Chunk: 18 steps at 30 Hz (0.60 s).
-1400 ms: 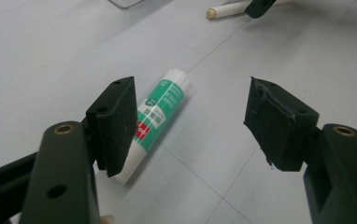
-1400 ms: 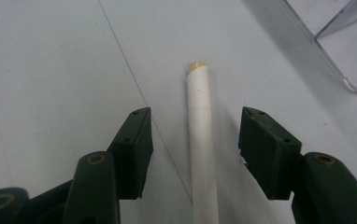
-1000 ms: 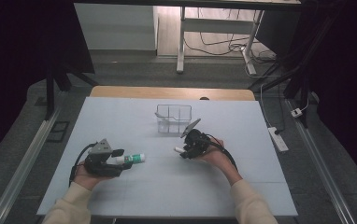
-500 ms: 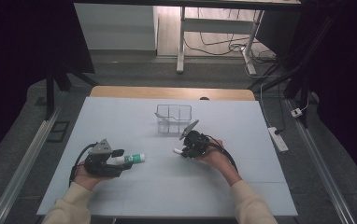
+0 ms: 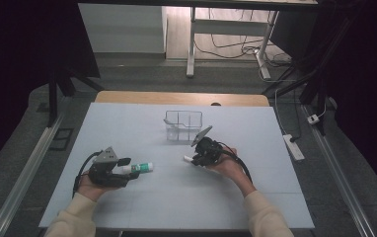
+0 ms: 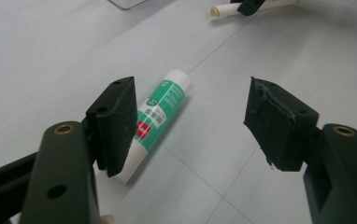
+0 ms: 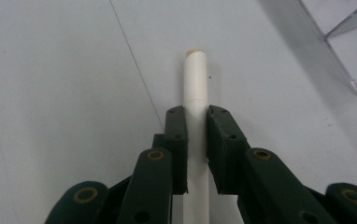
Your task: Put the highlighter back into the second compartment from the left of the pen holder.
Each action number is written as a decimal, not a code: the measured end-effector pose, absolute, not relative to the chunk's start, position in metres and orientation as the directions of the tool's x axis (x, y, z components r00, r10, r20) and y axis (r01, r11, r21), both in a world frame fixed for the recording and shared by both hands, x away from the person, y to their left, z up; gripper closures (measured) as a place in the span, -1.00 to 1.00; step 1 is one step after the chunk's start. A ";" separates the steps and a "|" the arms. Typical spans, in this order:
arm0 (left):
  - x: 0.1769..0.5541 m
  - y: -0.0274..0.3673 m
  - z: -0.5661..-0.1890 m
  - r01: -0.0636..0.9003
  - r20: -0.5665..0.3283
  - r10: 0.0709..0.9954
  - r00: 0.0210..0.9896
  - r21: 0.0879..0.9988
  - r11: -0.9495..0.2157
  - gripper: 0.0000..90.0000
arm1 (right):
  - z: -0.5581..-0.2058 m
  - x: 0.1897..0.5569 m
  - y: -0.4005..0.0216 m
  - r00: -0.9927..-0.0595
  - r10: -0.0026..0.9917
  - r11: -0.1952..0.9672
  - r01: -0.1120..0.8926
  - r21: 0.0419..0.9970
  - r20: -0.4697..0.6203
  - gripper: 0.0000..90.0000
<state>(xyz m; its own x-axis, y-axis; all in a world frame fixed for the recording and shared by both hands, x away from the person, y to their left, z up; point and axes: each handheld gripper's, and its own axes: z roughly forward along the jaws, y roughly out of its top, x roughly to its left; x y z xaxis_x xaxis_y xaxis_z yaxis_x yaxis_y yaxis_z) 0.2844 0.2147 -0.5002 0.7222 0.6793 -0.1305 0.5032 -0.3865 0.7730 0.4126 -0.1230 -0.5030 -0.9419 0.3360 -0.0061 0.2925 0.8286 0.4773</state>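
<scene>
A green-and-white tube lies flat on the pale table. It sits just inside the left-hand jaw of my left gripper, whose jaws stand wide apart with nothing pressed between the pads. From above, that gripper rests at the front left, pointing right at the tube. My right gripper is shut on a plain white stick that juts out past the pads. In the high view it holds the stick low over the table's middle.
A clear plastic box with dividers stands just behind the right gripper, and its corner shows close by in the right gripper view. A power strip lies off the table's right edge.
</scene>
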 end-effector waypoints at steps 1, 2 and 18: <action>0.284 0.215 -0.500 0.503 -0.130 0.679 0.722 0.773 -0.387 -0.23 | -0.502 0.413 -0.124 -0.941 0.339 0.825 0.294 0.483 -0.006 0.73; 0.284 0.215 -0.500 0.503 -0.130 0.679 0.723 0.773 -0.387 -0.23 | -0.500 0.413 -0.125 -0.939 0.344 0.819 0.297 0.490 -0.005 0.73; 0.284 0.215 -0.500 0.503 -0.130 0.679 0.722 0.773 -0.387 -0.23 | -0.479 0.412 -0.140 -0.928 0.373 0.753 0.297 0.587 -0.009 0.73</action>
<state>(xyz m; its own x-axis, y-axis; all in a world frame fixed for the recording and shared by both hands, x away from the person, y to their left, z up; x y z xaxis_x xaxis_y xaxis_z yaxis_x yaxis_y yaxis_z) 0.2844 0.2145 -0.5001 0.7225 0.6791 -0.1301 0.5029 -0.3869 0.7729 0.4124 -0.1402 -0.4788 -0.9279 0.3728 -0.0091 0.2968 0.7532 0.5871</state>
